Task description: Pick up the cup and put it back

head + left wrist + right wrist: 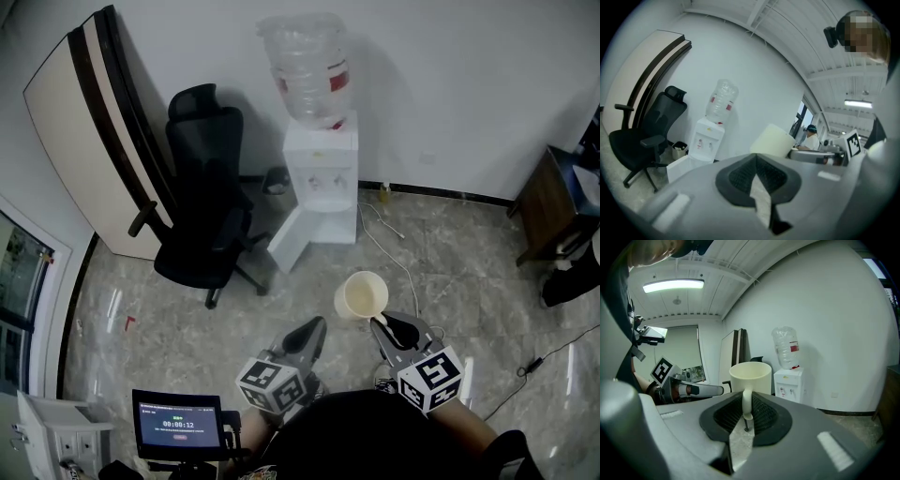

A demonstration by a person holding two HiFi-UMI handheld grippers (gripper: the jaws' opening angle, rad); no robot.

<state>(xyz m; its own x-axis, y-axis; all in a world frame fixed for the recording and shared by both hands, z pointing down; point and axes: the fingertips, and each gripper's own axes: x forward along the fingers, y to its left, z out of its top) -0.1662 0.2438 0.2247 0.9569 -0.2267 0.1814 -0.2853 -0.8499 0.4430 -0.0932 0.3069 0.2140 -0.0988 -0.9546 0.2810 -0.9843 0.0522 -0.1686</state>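
A cream cup (361,296) hangs in the air over the tiled floor, upright with its mouth up. My right gripper (382,328) is shut on the cup's handle (746,404). In the right gripper view the cup (750,376) stands just past the jaws, and the right gripper (746,417) pinches the handle between its dark pads. My left gripper (313,332) is beside it on the left, shut with nothing held. In the left gripper view the left gripper (756,160) has its pads together, and the cup (772,140) shows just behind them.
A white water dispenser (322,178) with a bottle on top stands at the far wall. A black office chair (202,225) is left of it, with a folded board (89,141) leaning behind. A small screen (178,424) sits at lower left. A dark cabinet (553,206) is at right.
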